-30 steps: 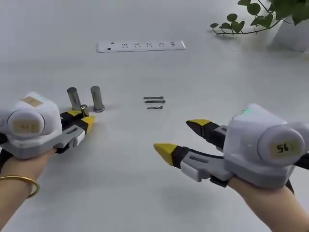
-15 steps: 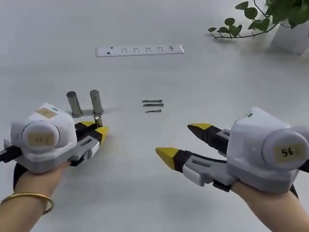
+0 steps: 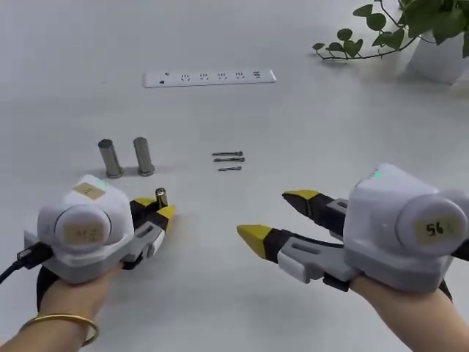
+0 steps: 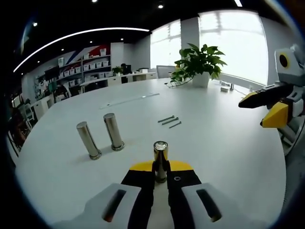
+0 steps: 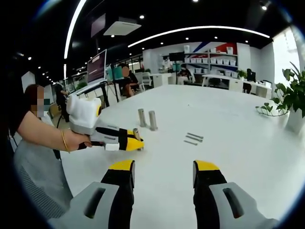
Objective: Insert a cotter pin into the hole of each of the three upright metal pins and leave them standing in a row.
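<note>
Nearest the person: right claw hangs over bare table, jaws spread wide, nothing btw them. Left claw is level w/ it, jaws pressed onto the lower part of one metal pin. The pin stands upright, its top poking above the yellow tips. The jaws hide its foot, so can't tell if it sits on the table.

Risks, as I'd judge them:
- Grip is low on a smooth round shaft, so the pin could twist or tip once a cotter pushes against it.
- No cross-hole shows on the held pin. If it faces away or sits inside the jaws, the right claw has nothing to aim at.
- Cotter pins lie flat and close together, so a wide claw could nip two at once or flick them away.
- Putting the held pin back carelessly could knock its neighbours.

Held pin in the left gripper view: short, polished steel cylinder, shiny flat top.

Further back left, the two other pins stand upright just beside each other, each w/ a slightly wider foot. To their right and well apart from them, the three cotter pins are slim grey slivers laid parallel. At the far edge are a white power strip and a potted plant.
</note>
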